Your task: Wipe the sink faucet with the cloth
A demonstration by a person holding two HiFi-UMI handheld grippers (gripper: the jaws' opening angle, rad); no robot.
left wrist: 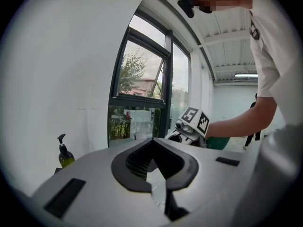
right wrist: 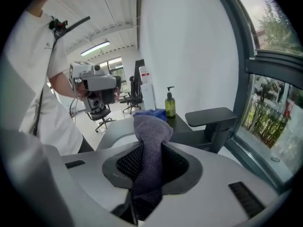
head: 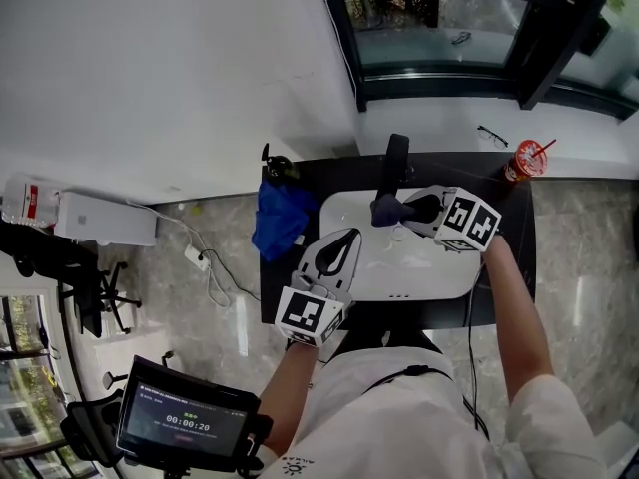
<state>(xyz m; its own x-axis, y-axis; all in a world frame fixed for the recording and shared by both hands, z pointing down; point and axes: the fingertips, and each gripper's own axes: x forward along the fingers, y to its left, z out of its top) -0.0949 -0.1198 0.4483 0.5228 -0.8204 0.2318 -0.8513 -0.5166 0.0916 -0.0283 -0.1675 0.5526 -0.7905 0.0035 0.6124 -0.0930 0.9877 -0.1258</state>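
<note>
The black faucet (head: 396,163) stands at the far edge of the white sink (head: 439,277); in the right gripper view the faucet (right wrist: 213,119) shows as a flat-topped black block just beyond the jaws. My right gripper (head: 401,211) is shut on a dark purple-grey cloth (head: 385,209), which hangs bunched beside the faucet's base. That cloth (right wrist: 150,136) sticks up between the jaws and hides the fingertips. My left gripper (head: 337,254) hovers over the sink's left part; its jaw tips seem to meet, with nothing between them.
A blue cloth (head: 283,213) lies heaped on the black counter (head: 509,267) left of the sink. A green soap bottle (right wrist: 170,103) stands at the wall. A red cup (head: 526,160) and glasses (head: 491,135) sit on the window sill.
</note>
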